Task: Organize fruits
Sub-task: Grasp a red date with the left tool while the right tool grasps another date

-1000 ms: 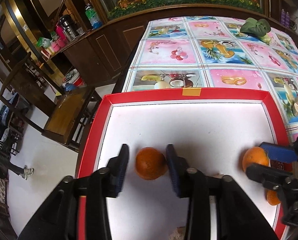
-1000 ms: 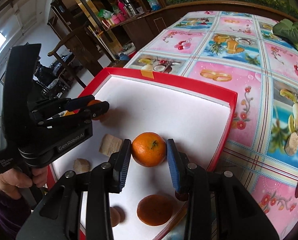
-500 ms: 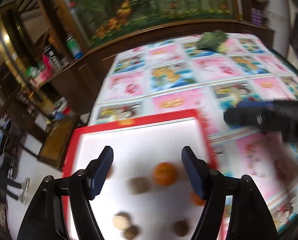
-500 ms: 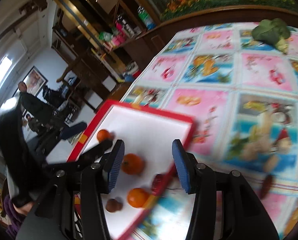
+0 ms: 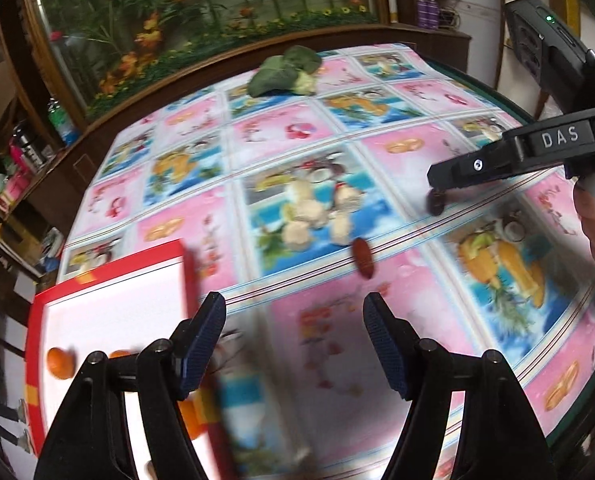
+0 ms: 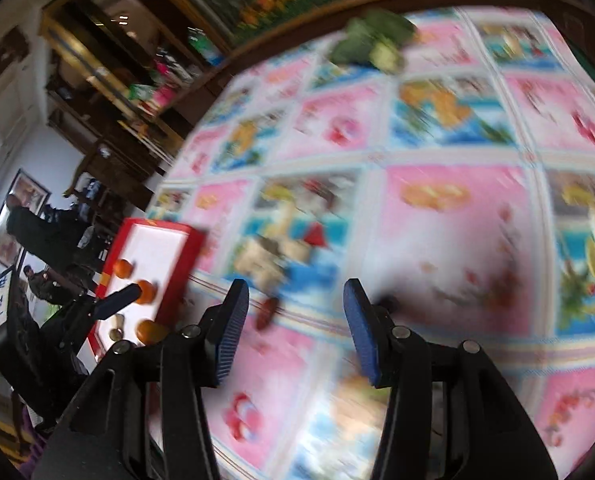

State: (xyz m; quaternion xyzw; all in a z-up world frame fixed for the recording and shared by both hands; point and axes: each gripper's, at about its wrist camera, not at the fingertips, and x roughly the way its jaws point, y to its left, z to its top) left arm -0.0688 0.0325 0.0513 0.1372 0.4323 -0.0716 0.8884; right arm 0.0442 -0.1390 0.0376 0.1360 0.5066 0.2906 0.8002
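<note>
Both grippers have left the red tray [image 5: 109, 276] and swung out over the flowered tablecloth [image 5: 397, 320]. A second ago each stood around an orange; now the left gripper [image 5: 293, 344] and right gripper [image 6: 293, 320] stand wide with nothing between them, their jaws opened early in that second. The oranges [image 6: 123, 269] sit in the tray (three show in the right view). A reddish date [image 5: 363, 263] lies on the cloth ahead, likely the next pick, with pale fruit pieces [image 5: 317, 216] just beyond.
</note>
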